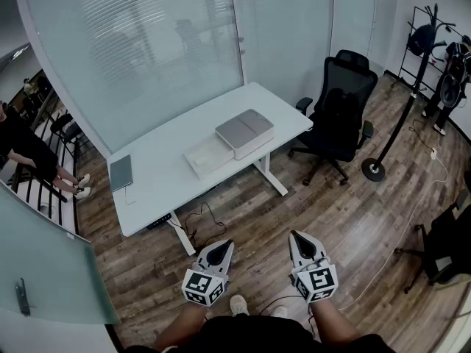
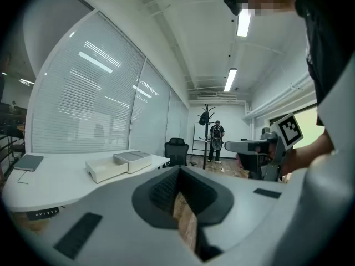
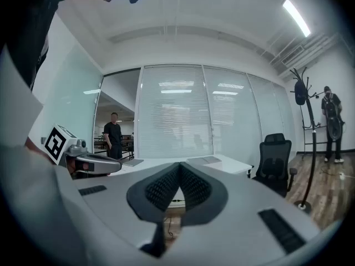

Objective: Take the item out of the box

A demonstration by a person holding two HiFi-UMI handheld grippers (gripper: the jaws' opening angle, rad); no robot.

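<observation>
Two units are held side by side over the wooden floor (image 1: pixel 243 212), both pointing toward the counter (image 1: pixel 169 145) and well apart from it. The left hand-held gripper (image 1: pixel 223 245) has its jaws fully together with nothing between the pads. The right hand-held gripper (image 1: pixel 296 235) likewise shows its jaws meeting at the tips, with nothing gripped. On the counter, the box (image 1: pixel 245 132) sits in the right half, roughly midway between the near and far edges, with its grey top closed. A shallow white tray (image 1: pixel 207 155) lies against the side of the box that faces the counter's left end. Whether an item is inside the box cannot be determined. A flat grey device (image 1: pixel 121 172) lies at the counter's left edge, well apart from the box. Beyond the counter's right end stands a black office chair (image 1: pixel 338 116), with a coat stand (image 1: pixel 412 87) farther off. A glass wall with blinds (image 1: pixel 147 43) runs along the counter's far edge.
</observation>
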